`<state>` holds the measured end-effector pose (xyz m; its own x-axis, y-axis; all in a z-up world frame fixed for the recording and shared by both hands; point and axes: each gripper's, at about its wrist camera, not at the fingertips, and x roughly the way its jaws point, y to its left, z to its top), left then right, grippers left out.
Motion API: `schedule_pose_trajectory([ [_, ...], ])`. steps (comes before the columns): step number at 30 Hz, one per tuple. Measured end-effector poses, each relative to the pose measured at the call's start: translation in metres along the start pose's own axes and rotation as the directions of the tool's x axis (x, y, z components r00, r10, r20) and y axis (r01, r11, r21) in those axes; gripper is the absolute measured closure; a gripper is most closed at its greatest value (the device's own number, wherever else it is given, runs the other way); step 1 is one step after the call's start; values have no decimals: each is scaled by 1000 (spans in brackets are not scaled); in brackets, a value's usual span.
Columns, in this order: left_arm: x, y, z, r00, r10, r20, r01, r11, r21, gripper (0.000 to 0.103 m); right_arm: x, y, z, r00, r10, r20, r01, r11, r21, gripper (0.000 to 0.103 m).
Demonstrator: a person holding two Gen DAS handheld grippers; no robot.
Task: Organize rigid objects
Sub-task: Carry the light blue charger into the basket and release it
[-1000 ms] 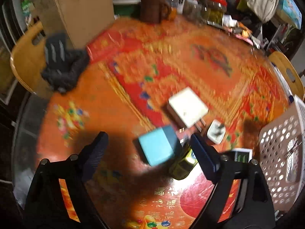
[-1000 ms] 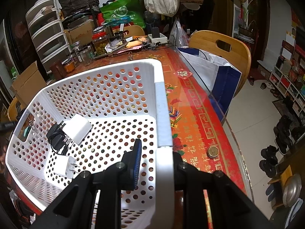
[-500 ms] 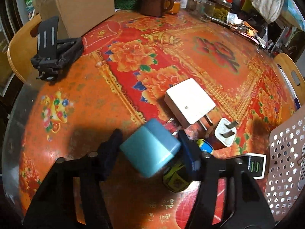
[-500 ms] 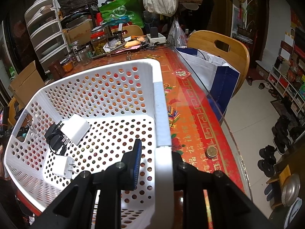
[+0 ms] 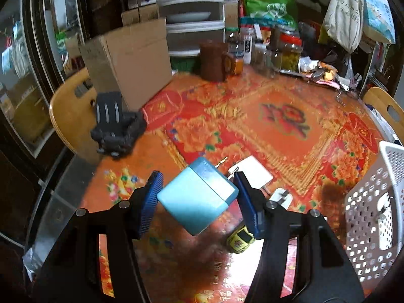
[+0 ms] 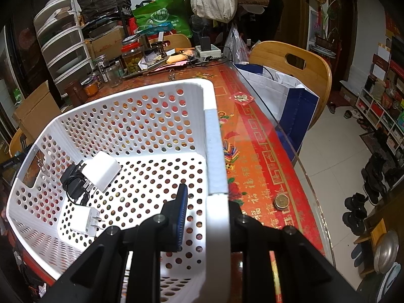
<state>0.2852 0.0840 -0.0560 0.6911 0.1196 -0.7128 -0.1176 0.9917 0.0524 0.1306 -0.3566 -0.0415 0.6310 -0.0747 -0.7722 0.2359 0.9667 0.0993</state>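
**Blue plug held above the table, basket gripped by its rim**

The left gripper (image 5: 198,197) has just been closing and its pads now press on the blue plug (image 5: 198,199), lifted above the red tablecloth (image 5: 277,126); the prongs are half hidden behind the right finger; under it a yellow toy car (image 5: 240,240) is partly covered and blurred; the right gripper (image 6: 205,217) is clamped on the rim of the white basket (image 6: 151,116); its outer finger is hidden behind the wall; inside lie a white charger (image 6: 102,170), a black cable (image 6: 73,186) and a small white plug (image 6: 82,221).
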Motion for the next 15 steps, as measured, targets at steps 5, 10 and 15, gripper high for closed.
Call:
schedule_pose_trajectory([
  [5,-25,-15,9,999,-24,24,23,999,40,47,0,0,1,1000,2,-1,-2,1000,-5,83],
  [10,-48,-36,15,998,-51,43,47,996,73,47,1,0,0,1000,7,0,-7,1000,-7,83],
  [15,-71,-62,19,994,-81,66,73,990,121,47,1,1,1,1000,12,0,-12,1000,-10,83],
])
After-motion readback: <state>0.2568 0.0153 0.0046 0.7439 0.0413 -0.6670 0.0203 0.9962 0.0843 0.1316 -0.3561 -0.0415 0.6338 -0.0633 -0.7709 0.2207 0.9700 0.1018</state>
